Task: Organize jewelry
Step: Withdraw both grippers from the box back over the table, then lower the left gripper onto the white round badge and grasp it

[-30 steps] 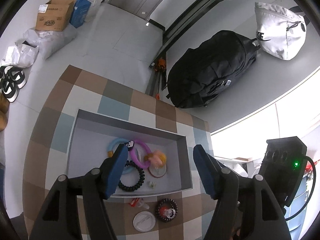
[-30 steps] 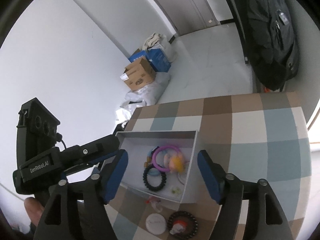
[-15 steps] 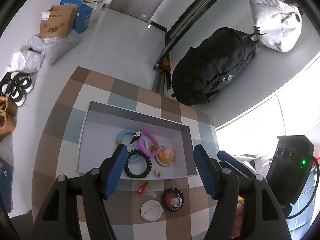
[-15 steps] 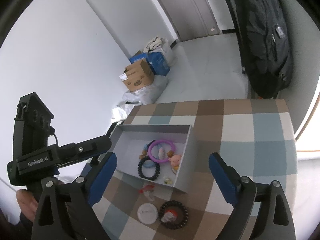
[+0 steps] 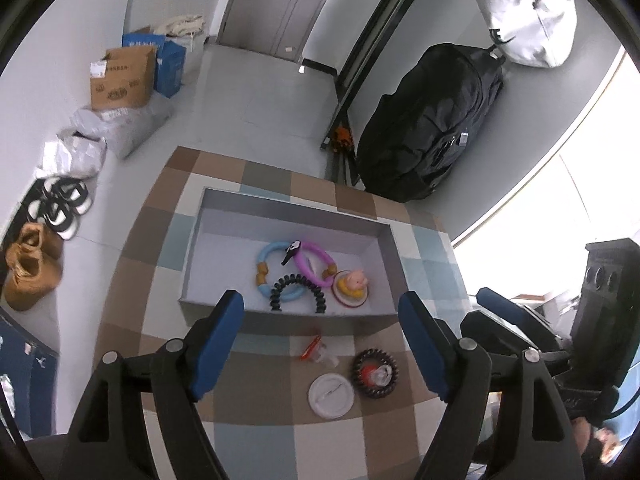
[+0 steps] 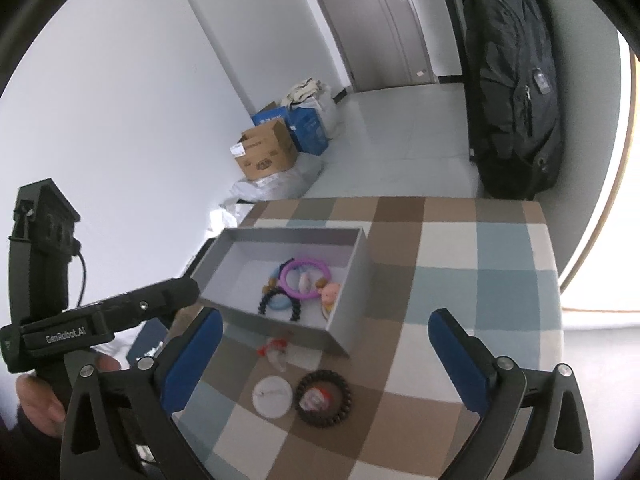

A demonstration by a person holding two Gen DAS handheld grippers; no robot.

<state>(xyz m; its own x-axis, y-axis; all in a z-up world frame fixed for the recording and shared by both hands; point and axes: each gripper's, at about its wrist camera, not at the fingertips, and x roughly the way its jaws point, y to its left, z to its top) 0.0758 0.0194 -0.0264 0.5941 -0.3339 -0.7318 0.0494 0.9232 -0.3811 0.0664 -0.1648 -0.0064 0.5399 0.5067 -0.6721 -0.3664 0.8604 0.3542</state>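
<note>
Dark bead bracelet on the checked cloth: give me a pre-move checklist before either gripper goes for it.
1. Right gripper empty: ok, jaws opening, nothing between them.
2. Left gripper empty: ok, jaws also opening, nothing between them.
3. Dark bead bracelet reachable: ok, it lies flat on the checked cloth, outside the grey box.
4. Bracelet free of other items: not ok, a small red and white piece sits inside its ring and the white disc lies right beside it.
5. Room in the box: ok, its left part is bare.
6. Whether disc and bracelet touch: cannot tell.
</note>
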